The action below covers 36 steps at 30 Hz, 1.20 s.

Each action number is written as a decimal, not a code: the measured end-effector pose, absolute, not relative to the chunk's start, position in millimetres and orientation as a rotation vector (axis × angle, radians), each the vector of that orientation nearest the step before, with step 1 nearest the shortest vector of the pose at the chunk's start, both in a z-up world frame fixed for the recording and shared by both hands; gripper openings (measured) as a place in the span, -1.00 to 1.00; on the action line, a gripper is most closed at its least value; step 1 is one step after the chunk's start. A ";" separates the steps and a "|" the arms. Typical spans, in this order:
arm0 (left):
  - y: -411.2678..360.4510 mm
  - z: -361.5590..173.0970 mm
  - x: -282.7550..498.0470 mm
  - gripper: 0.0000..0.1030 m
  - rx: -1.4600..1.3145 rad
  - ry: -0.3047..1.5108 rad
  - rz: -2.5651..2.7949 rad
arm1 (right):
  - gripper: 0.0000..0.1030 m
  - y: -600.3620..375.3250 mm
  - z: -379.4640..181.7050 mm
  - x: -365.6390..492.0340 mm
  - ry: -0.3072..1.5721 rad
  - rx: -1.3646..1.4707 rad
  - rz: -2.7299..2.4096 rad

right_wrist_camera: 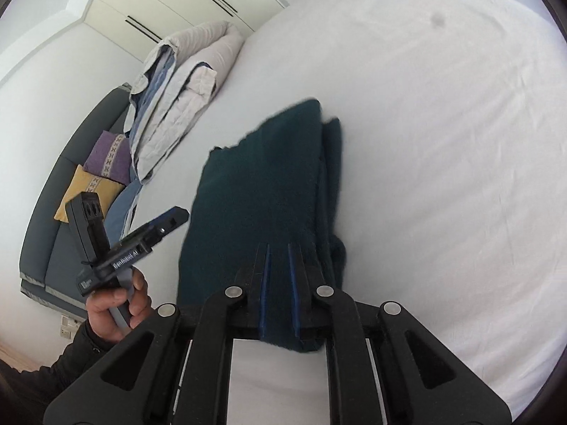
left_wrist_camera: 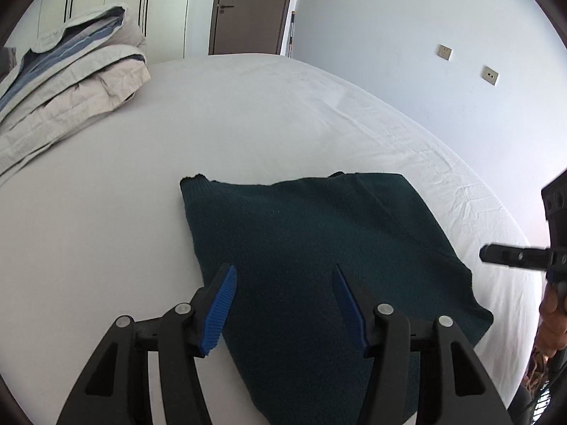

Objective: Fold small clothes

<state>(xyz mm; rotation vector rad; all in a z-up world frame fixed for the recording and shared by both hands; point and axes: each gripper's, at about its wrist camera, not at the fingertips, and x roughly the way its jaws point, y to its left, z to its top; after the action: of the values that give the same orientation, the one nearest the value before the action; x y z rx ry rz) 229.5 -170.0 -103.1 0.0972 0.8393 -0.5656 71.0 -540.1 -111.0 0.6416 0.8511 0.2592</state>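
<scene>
A dark green knitted garment (left_wrist_camera: 319, 255) lies folded on the white bed (left_wrist_camera: 248, 113). My left gripper (left_wrist_camera: 285, 271) is open and empty, its blue pads hovering over the garment's near left part. In the right wrist view the garment (right_wrist_camera: 262, 184) hangs or lies in front of my right gripper (right_wrist_camera: 278, 248), whose blue-edged fingers (right_wrist_camera: 265, 272) stand close together on its near edge. The left gripper (right_wrist_camera: 170, 217) shows there at the left, held by a hand. The right gripper's body (left_wrist_camera: 514, 256) shows at the right edge of the left wrist view.
A folded grey and blue duvet (left_wrist_camera: 67, 81) lies at the bed's far left. A dark headboard with purple (right_wrist_camera: 108, 157) and yellow (right_wrist_camera: 86, 191) cushions is beyond it. A wardrobe (left_wrist_camera: 106, 7), a brown door (left_wrist_camera: 248, 7) and a white wall with sockets (left_wrist_camera: 444, 52) surround the bed.
</scene>
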 end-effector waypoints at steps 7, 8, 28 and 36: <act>-192.2 -143.6 277.3 0.32 0.072 0.973 -0.546 | -0.12 -522.3 -112.2 191.8 0.899 0.673 0.329; -191.1 -147.3 281.9 0.38 0.051 0.984 -0.548 | -0.12 -523.1 -122.9 206.6 0.930 0.682 0.296; -190.4 -155.4 285.3 0.54 0.017 0.980 -0.537 | -0.22 -540.6 -152.1 137.9 0.911 0.805 0.353; -189.1 -158.6 282.9 0.54 0.034 0.962 -0.533 | -0.25 -551.9 -184.5 44.3 0.911 0.873 0.385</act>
<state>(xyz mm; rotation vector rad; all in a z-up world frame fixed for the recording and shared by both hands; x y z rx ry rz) 282.9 -189.1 -158.6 0.0335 0.9616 -0.5332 44.3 -551.9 -184.5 0.8734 0.9106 0.3854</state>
